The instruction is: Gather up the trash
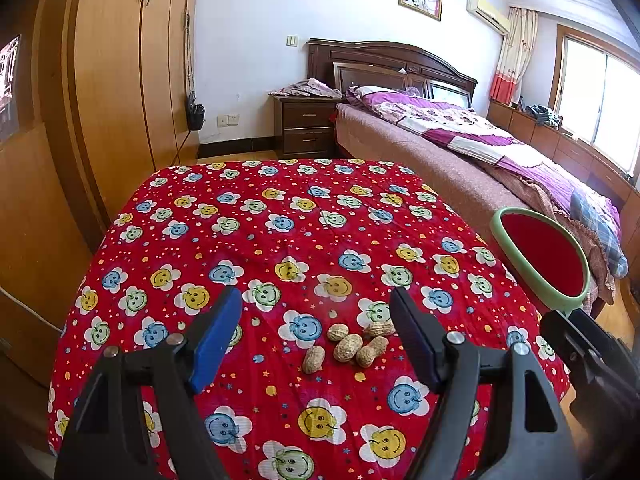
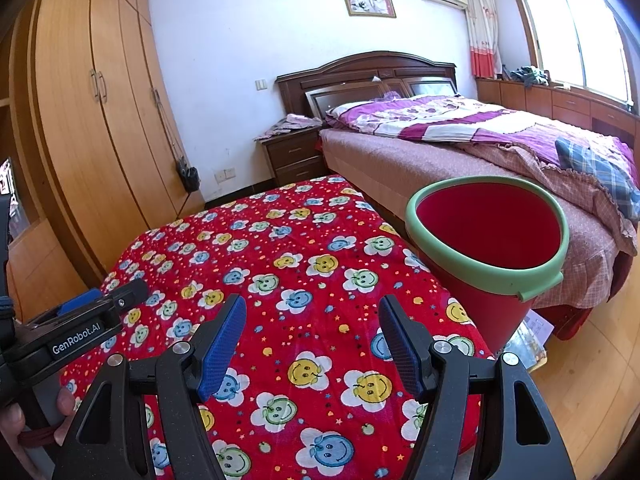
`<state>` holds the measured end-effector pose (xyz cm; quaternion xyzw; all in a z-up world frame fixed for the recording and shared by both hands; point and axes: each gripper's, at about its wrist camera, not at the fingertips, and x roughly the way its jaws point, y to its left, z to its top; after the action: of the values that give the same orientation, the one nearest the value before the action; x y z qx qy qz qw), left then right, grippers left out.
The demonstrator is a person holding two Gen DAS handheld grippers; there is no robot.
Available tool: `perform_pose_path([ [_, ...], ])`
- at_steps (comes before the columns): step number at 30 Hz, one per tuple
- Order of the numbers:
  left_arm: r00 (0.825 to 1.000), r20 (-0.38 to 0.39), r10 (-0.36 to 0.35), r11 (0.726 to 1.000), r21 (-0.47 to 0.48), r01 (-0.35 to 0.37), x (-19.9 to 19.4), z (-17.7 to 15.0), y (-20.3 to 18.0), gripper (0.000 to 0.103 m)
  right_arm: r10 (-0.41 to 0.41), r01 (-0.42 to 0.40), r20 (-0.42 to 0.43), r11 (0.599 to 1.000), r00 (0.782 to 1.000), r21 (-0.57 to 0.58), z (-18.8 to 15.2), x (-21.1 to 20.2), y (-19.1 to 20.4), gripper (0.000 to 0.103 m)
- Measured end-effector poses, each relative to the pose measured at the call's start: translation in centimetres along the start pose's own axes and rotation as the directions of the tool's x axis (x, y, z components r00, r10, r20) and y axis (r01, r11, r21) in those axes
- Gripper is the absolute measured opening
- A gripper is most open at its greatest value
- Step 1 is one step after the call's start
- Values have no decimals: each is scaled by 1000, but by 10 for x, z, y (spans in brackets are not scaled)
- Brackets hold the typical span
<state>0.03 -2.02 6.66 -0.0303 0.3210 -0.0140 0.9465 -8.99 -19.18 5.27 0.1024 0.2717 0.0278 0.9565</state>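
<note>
Nothing is collected yet: five tan peanut shells [image 1: 349,343] are lying on the smiley-patterned red tabletop [image 1: 280,216]; the red green-rimmed bucket [image 2: 486,240] is showing empty, both claws, left [image 1: 316,316] and right [image 2: 312,320], released.

Both the left gripper [image 1: 316,304] and right gripper [image 2: 312,312] have matte black angular arms with triangular cut-outs, silver pivot screws and textured blue pads [image 2: 224,344]. White "GenRobot.AI" lettering marks the left one's side; bare fingers [image 2: 64,404] show beneath.
</note>
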Motion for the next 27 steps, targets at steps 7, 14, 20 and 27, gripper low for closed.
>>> perform_pose_path([
  [7, 1000, 0, 0, 1000, 0, 0, 0, 0, 0, 77, 0, 0, 0, 1000, 1000, 0, 0, 0, 0, 70],
  [14, 1000, 3, -1, 1000, 0, 1, 0, 1, 0, 77, 0, 0, 0, 1000, 1000, 0, 1, 0, 0, 70],
  [20, 1000, 4, -2, 1000, 1, 2, -1, 3, -1, 77, -2, 2, 0, 1000, 1000, 2, 0, 0, -1, 70],
  [27, 1000, 4, -2, 1000, 1, 2, -1, 3, -1, 77, -2, 2, 0, 1000, 1000, 2, 0, 0, -1, 70],
])
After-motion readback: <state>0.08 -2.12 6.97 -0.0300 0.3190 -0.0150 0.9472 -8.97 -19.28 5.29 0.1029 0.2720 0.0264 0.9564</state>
